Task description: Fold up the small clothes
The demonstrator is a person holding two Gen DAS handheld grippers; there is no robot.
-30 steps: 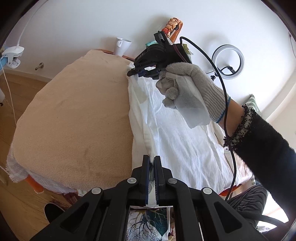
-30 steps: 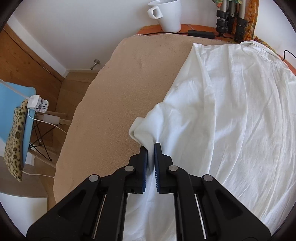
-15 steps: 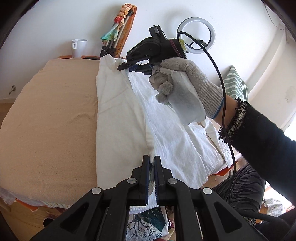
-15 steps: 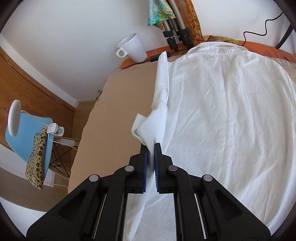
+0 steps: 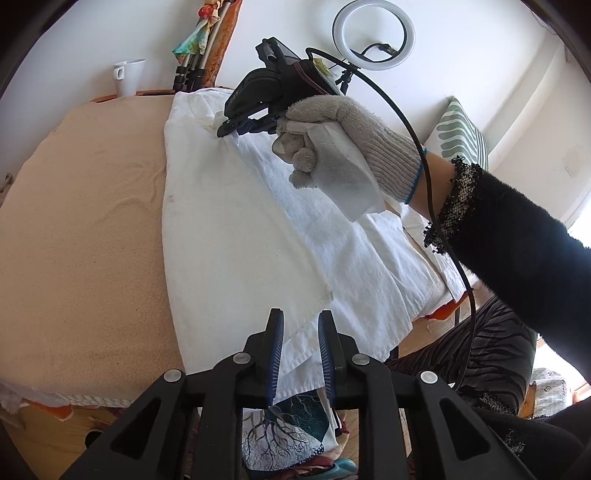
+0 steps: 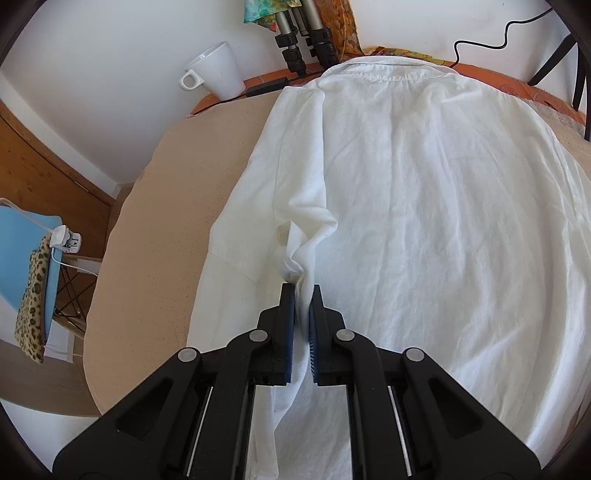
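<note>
A white shirt [image 5: 236, 221] lies on the beige-covered table [image 5: 81, 221], its left side folded over onto the body. My left gripper [image 5: 300, 321] is open just above the shirt's near hem and holds nothing. My right gripper [image 6: 302, 291] is shut on a bunched fold of the shirt [image 6: 424, 206] near the folded edge; the collar lies at the far end. In the left wrist view the right gripper [image 5: 221, 131] shows at the far end of the shirt, held by a gloved hand [image 5: 347, 147].
A white mug [image 6: 218, 72] and tripod legs [image 6: 303, 40] stand at the table's far edge. A ring light [image 5: 373, 31] stands by the wall. A blue chair with leopard cloth [image 6: 33, 280] is left of the table. The person's legs [image 5: 461, 354] are at the near right.
Both grippers carried the shirt's left edge rightward over the body. The left gripper has opened and let go of the hem. The right gripper still grips its fold.
</note>
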